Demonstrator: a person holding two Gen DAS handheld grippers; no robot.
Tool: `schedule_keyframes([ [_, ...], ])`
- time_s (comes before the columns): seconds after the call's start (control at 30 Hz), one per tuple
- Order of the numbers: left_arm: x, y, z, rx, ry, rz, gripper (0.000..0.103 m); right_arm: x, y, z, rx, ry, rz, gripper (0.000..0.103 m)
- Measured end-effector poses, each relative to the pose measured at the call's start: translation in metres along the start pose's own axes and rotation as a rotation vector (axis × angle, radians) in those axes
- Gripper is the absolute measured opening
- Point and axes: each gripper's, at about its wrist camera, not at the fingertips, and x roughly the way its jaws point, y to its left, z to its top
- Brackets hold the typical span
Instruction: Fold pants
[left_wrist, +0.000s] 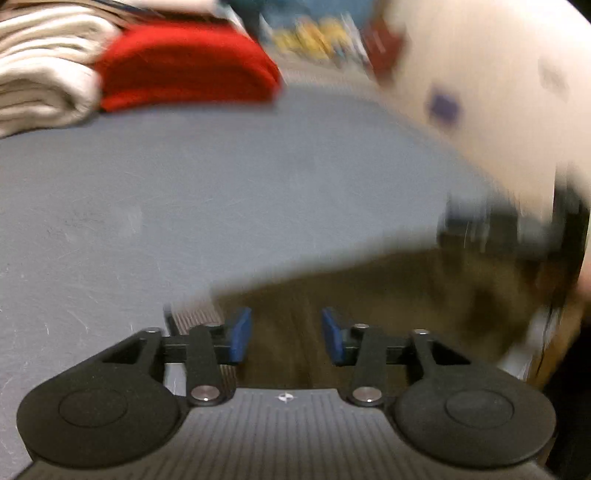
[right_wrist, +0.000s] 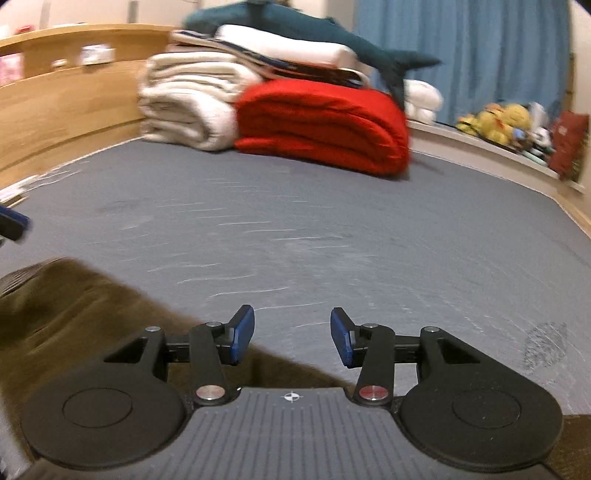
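Note:
Olive-brown pants (left_wrist: 388, 295) lie on the grey bed surface (left_wrist: 184, 192), blurred by motion. My left gripper (left_wrist: 286, 334) is open and empty, its blue pads just above the pants' near edge. In the right wrist view the pants (right_wrist: 74, 314) lie at the lower left. My right gripper (right_wrist: 291, 338) is open and empty, over the pants' edge where it meets the grey surface (right_wrist: 332, 229). A blue pad of the other gripper (right_wrist: 13, 221) shows at the far left.
A folded red blanket (right_wrist: 325, 125) and a stack of cream blankets (right_wrist: 188, 99) sit at the far end, with a plush shark (right_wrist: 332, 33) on top. A wooden headboard (right_wrist: 66, 96) runs along the left. Stuffed toys (right_wrist: 495, 122) line the right ledge. A white sleeve (left_wrist: 491, 92) fills the upper right.

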Motion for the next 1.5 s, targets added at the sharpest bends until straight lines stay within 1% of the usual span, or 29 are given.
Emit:
schedule_keyframes([
  [0.03,0.016,-0.002,-0.014,0.049,0.125,0.037,0.024,-0.005,0.001,-0.002,-0.003,0.002,0.024,0.048],
  [0.07,0.03,-0.006,-0.031,0.136,0.22,0.096,0.024,-0.011,-0.001,-0.003,0.003,0.009,0.043,0.048],
  [0.1,0.026,-0.014,-0.04,0.21,0.196,0.107,0.024,-0.014,-0.003,-0.004,0.013,0.019,0.046,0.048],
  [0.17,0.019,-0.005,-0.035,0.127,0.213,0.077,0.024,-0.022,-0.014,-0.008,0.046,0.032,0.024,0.049],
  [0.2,0.018,-0.004,-0.034,0.12,0.216,0.071,0.024,-0.024,-0.023,-0.009,0.063,0.035,0.01,0.049],
  [0.3,0.015,-0.015,-0.023,0.157,0.188,0.094,0.024,-0.03,-0.054,-0.015,0.136,0.045,-0.081,0.049],
  [0.37,0.005,-0.027,-0.017,0.178,0.115,0.105,0.031,-0.033,-0.077,-0.021,0.222,0.056,-0.134,0.05],
  [0.4,0.003,-0.031,-0.008,0.174,0.063,0.094,0.039,-0.036,-0.089,-0.023,0.27,0.06,-0.161,0.05],
  [0.43,0.001,-0.034,0.0,0.161,0.022,0.075,0.042,-0.038,-0.098,-0.026,0.308,0.064,-0.183,0.051],
  [0.5,0.004,-0.047,0.018,0.14,-0.053,0.022,0.042,-0.044,-0.116,-0.034,0.382,0.071,-0.218,0.051],
  [0.6,0.021,-0.077,0.041,0.172,-0.111,-0.037,0.042,-0.053,-0.131,-0.045,0.441,0.073,-0.245,0.051],
  [0.63,0.031,-0.09,0.048,0.19,-0.118,-0.065,0.038,-0.057,-0.134,-0.048,0.447,0.071,-0.254,0.051],
  [0.67,0.04,-0.101,0.053,0.212,-0.119,-0.087,0.034,-0.061,-0.136,-0.05,0.447,0.068,-0.262,0.051],
  [0.7,0.051,-0.118,0.06,0.255,-0.119,-0.118,0.023,-0.065,-0.139,-0.053,0.446,0.064,-0.27,0.051],
  [0.73,0.059,-0.129,0.063,0.289,-0.121,-0.139,0.016,-0.069,-0.141,-0.056,0.442,0.061,-0.28,0.051],
  [0.87,0.115,-0.172,0.078,0.395,-0.092,-0.208,0.01,-0.085,-0.155,-0.064,0.456,0.043,-0.316,0.051],
  [0.9,0.136,-0.174,0.08,0.401,-0.049,-0.183,0.01,-0.088,-0.161,-0.065,0.466,0.038,-0.328,0.051],
  [0.93,0.162,-0.172,0.074,0.396,-0.002,-0.126,0.004,-0.093,-0.168,-0.068,0.481,0.031,-0.345,0.051],
  [0.97,0.188,-0.163,0.073,0.367,0.07,-0.04,0.003,-0.097,-0.173,-0.07,0.494,0.026,-0.358,0.051],
  [1.0,0.207,-0.149,0.074,0.296,0.118,-0.003,0.003,-0.101,-0.18,-0.072,0.509,0.021,-0.372,0.051],
  [1.03,0.212,-0.137,0.081,0.199,0.112,-0.038,0.002,-0.106,-0.187,-0.077,0.526,0.019,-0.388,0.051],
  [1.07,0.213,-0.13,0.089,0.12,0.123,-0.041,0.002,-0.111,-0.194,-0.081,0.545,0.022,-0.404,0.051],
  [1.1,0.209,-0.129,0.093,0.11,0.105,-0.015,0.002,-0.116,-0.201,-0.085,0.565,0.025,-0.417,0.051],
  [1.17,0.203,-0.141,0.095,0.171,0.06,0.045,0.003,-0.126,-0.214,-0.093,0.603,0.02,-0.439,0.051],
  [1.23,0.197,-0.15,0.094,0.185,0.016,0.04,0.003,-0.138,-0.228,-0.1,0.629,0.012,-0.472,0.051],
  [1.3,0.193,-0.159,0.093,0.188,-0.014,-0.007,0.003,-0.151,-0.241,-0.11,0.649,0.009,-0.521,0.051],
  [1.43,0.182,-0.183,0.082,0.273,-0.088,-0.143,0.004,-0.182,-0.279,-0.138,0.759,-0.002,-0.655,0.051],
  [1.47,0.188,-0.185,0.079,0.287,-0.085,-0.177,0.005,-0.191,-0.289,-0.146,0.802,-0.009,-0.685,0.051],
  [1.5,0.2,-0.185,0.076,0.293,-0.046,-0.168,0.008,-0.2,-0.298,-0.155,0.849,-0.017,-0.718,0.051],
])
